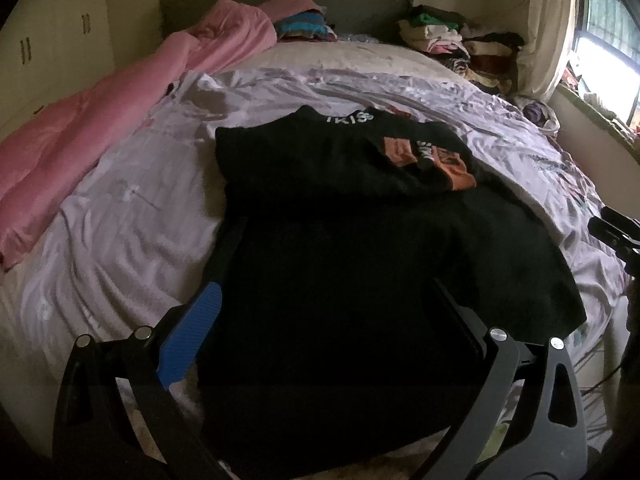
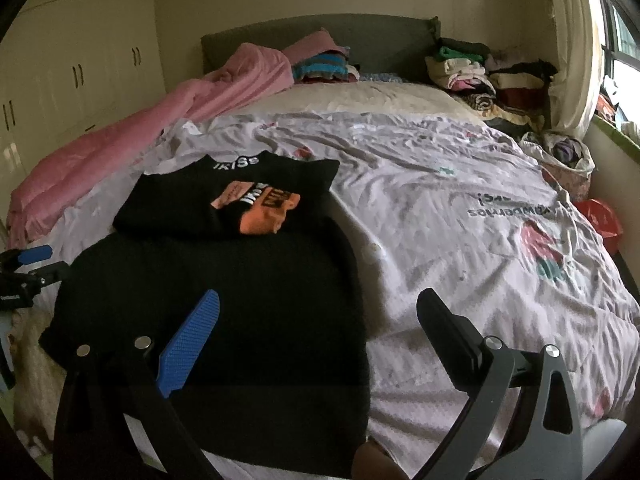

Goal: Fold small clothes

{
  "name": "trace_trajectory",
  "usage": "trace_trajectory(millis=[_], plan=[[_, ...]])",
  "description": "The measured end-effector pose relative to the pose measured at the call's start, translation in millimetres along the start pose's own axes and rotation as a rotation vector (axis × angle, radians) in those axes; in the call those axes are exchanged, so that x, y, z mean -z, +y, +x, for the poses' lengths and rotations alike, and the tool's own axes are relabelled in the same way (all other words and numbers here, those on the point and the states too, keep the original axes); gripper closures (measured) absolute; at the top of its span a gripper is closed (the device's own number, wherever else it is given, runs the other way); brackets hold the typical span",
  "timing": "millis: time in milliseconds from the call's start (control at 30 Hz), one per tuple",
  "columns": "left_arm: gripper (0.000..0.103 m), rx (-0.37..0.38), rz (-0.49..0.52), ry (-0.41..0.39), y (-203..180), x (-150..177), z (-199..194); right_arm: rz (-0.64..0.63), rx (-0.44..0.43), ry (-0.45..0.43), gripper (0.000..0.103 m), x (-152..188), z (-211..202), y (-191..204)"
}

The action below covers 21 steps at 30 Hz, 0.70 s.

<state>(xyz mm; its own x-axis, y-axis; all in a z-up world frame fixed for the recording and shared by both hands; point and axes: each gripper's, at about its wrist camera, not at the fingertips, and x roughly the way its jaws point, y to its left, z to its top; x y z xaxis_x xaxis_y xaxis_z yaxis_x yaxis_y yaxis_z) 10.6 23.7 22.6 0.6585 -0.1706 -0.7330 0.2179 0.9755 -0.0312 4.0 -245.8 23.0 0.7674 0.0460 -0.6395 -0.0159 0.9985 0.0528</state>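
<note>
A black sweater [image 1: 360, 248] lies spread flat on the bed [image 2: 460, 216], collar toward the headboard [image 2: 320, 36], with one sleeve, marked by an orange patch [image 2: 260, 208], already laid across the chest. Its hem hangs toward the bed's near edge. The side folds look partly done, so the step in hand is likely the next fold, lengthwise or of the hem up to the collar.

The left gripper [image 1: 320, 320] hovers over the sweater's lower part, its fingers spread wide with nothing between them. The right gripper [image 2: 320, 320] hovers at the sweater's right hem edge, fingers likewise spread and empty, one over the cloth and one over the sheet.

The next move seems to call for each gripper to drop onto a hem corner, pinch it, and carry both corners together toward the collar, keeping the folded sleeve from slipping.
</note>
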Motion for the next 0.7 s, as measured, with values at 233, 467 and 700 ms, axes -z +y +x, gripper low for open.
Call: trace_trajectory(millis=[233, 467, 700], plan=[[0.010, 0.000, -0.028, 0.027, 11.6, 11.3, -0.6, -0.001, 0.001, 0.040, 0.005, 12.7, 2.4, -7.5], [0.010, 0.000, -0.075, 0.062, 32.0, 26.4, 1.2, -0.004, -0.011, 0.085, 0.005, 29.0, 6.2, -10.4], [0.010, 0.016, -0.124, 0.106, 53.2, 43.3, 3.5, -0.018, -0.023, 0.099, 0.005, 33.2, 8.9, -4.7]])
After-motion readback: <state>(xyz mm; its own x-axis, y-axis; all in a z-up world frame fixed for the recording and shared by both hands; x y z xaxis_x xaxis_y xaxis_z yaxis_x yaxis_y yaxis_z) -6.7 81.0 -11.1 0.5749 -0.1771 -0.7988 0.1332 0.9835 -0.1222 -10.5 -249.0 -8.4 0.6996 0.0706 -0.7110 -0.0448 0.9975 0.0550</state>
